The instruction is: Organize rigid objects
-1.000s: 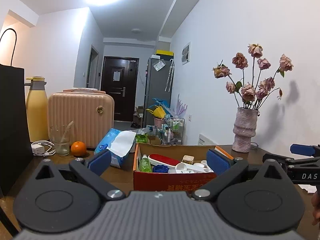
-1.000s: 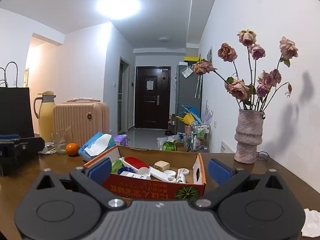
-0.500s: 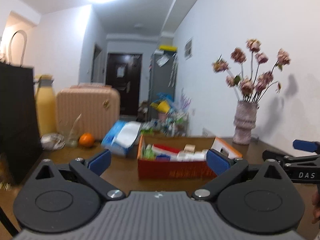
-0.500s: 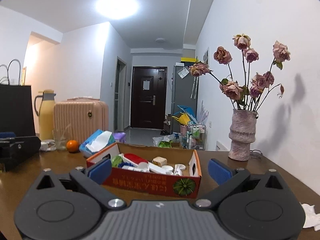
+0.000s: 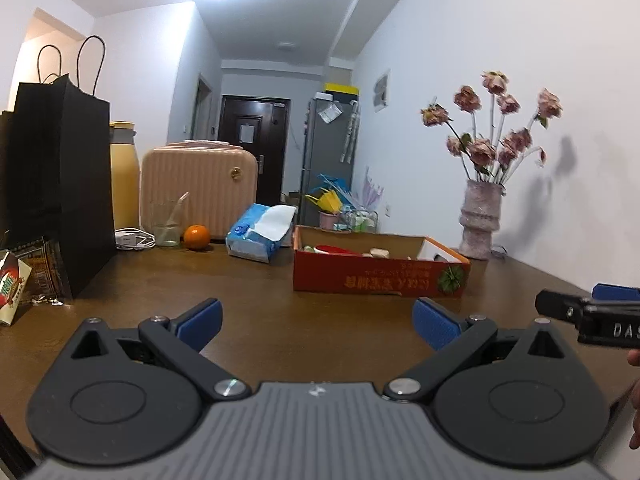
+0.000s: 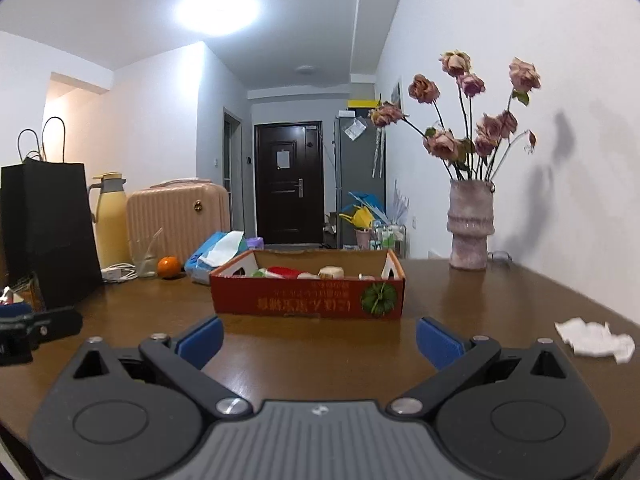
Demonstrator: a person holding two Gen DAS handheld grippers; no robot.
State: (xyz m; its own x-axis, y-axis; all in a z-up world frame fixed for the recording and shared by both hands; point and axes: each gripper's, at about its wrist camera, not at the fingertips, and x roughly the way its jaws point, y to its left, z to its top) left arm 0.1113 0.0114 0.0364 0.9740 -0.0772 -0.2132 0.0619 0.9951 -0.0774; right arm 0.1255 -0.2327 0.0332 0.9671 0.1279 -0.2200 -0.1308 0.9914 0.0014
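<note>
A red cardboard box (image 5: 380, 276) holding several small items stands on the brown table (image 5: 280, 320); it also shows in the right wrist view (image 6: 308, 300). A red item (image 6: 282, 272) and a cream block (image 6: 331, 271) peek over its rim. My left gripper (image 5: 316, 322) is open and empty, low over the table, well short of the box. My right gripper (image 6: 318, 340) is open and empty, just short of the box's front wall. The right gripper's side shows at the right of the left wrist view (image 5: 592, 316).
A black paper bag (image 5: 60, 200), yellow flask (image 5: 124, 184), pink suitcase (image 5: 198, 192), glass (image 5: 166, 224), orange (image 5: 197, 237) and tissue pack (image 5: 260, 234) line the back left. A vase of dried roses (image 6: 470, 224) stands back right. A crumpled tissue (image 6: 596, 338) lies at right.
Both grippers have drawn back from the box and sunk lower, so the box looks smaller and its contents are mostly hidden behind its wall. Both stayed open.
</note>
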